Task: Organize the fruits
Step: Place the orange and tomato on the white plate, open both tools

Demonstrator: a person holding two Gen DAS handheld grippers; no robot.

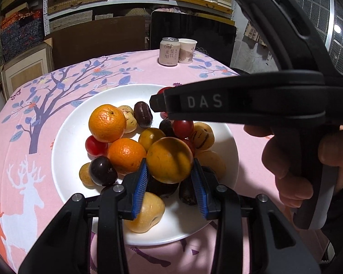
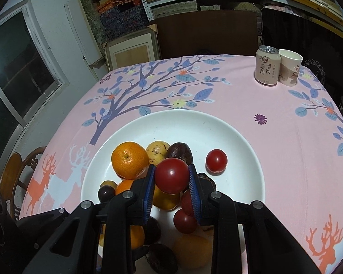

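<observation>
Left gripper has its jaws clenched on a yellow-orange fruit, lifted over the fruit pile on the white plate. Right gripper pinches a red tomato above that plate. Can and paper cup stand at the counter's far right.

**Clearance around the plate**

Piled fruit is crowding the near half of the round white plate; its far half is lying bare. A pink drink can and paper cup are standing well apart at the table's far edge.
</observation>
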